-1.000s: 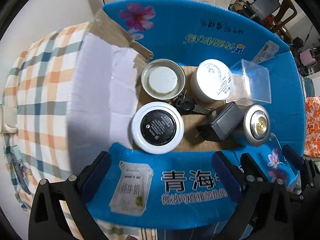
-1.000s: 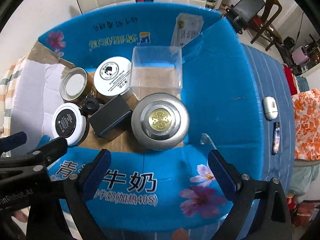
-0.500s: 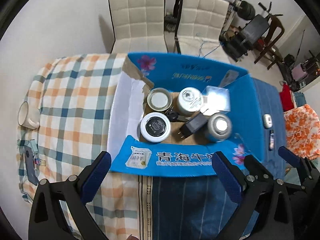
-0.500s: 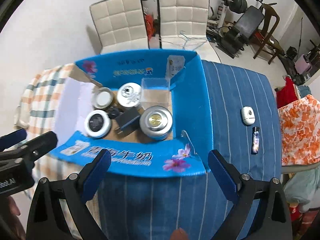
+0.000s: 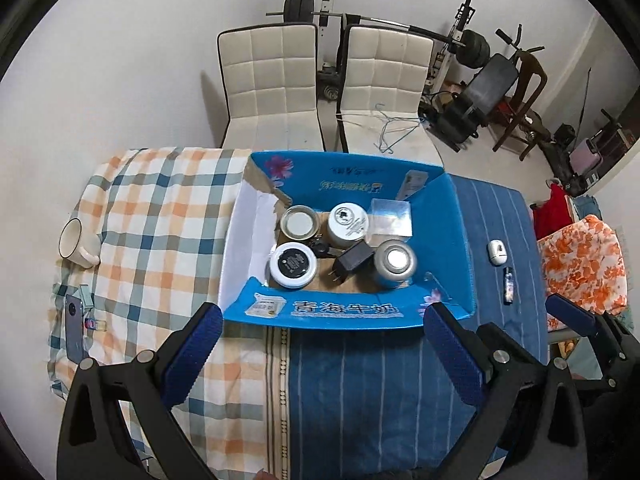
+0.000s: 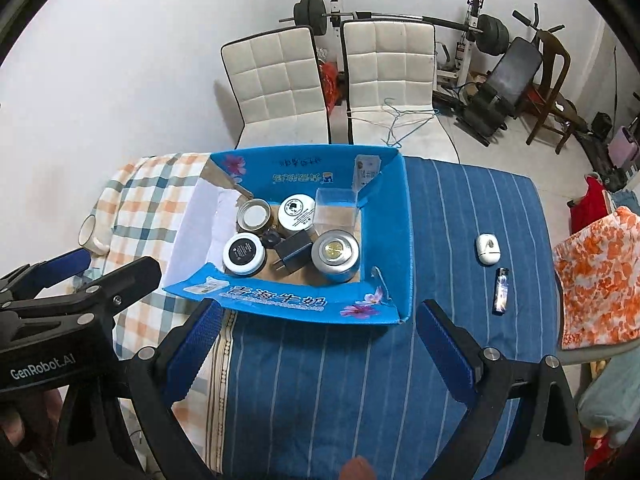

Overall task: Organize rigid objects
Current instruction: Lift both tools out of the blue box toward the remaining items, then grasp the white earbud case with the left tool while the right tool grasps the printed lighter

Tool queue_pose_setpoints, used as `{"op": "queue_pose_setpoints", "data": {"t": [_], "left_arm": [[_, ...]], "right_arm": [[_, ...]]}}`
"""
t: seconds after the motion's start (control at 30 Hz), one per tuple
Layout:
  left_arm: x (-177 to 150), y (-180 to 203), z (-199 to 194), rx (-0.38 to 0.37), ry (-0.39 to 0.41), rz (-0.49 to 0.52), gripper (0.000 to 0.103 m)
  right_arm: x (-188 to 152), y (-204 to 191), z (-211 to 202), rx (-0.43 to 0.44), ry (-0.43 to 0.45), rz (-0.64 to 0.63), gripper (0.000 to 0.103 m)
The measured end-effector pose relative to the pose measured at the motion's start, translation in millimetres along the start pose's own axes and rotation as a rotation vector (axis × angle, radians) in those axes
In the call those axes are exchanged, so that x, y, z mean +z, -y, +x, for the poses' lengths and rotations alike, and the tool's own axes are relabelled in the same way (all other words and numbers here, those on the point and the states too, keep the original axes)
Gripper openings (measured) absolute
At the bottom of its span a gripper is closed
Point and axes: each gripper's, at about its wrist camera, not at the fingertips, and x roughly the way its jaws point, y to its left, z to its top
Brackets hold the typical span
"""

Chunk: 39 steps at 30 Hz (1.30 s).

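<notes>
An open blue cardboard box (image 5: 352, 312) (image 6: 400, 248) sits mid-table. Inside stand a black-lidded white jar (image 5: 293, 265) (image 6: 244, 253), a metal-rimmed tin (image 5: 300, 222), a white jar (image 5: 347, 221) (image 6: 297, 211), a silver round tin (image 5: 394, 263) (image 6: 335, 254), a black charger (image 5: 353, 260) (image 6: 293, 251), keys, and a clear plastic box (image 5: 391, 217) (image 6: 335, 208). My left gripper (image 5: 322, 354) and right gripper (image 6: 316, 346) both hang open and empty, high above the table's near side.
On the blue striped cloth right of the box lie a small white device (image 5: 497, 251) (image 6: 487, 249) and a lighter (image 5: 508, 290) (image 6: 501, 290). A white mug (image 5: 76, 243), a phone (image 5: 74, 334) and small items rest on the plaid cloth at left. Two white chairs (image 5: 272, 80) stand behind.
Both grippers have pulled up and back from just above the box, so the whole table and room now show. Contents of the box have not moved.
</notes>
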Motion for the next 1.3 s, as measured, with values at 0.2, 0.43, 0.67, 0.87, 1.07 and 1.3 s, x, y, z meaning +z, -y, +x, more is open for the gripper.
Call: {"op": "queue_pose_setpoints", "data": {"t": [0.2,0.43,0.67,0.87,1.07,1.3], "left_arm": [[3,49,6,-0.026,-0.009,0.046,0.103],[13,143,67,-0.061,-0.072,0.147,0.103],[18,231,153,-0.008,-0.156,0.251,0.103],[12,275,222,0.113,-0.192,0.331,0.103],[14,292,243,0.314,-0.139,0.395,0.103],[23,289,231,0.271,-0.156,0.352,0.103]], "right_arm": [[-8,51,-4,-0.026,-0.008,0.065,0.100],[-24,168,24,-0.184,-0.077,0.225,0.100],[-37,284,104,-0.235,-0.141,0.389,0.100],[-40,325,196,-0.242,-0.229,0.411,0.099],[-52,349,253,-0.184,-0.329,0.477,0.096],[-53,348,247,-0.272,-0.287,0.389,0.036]]}}
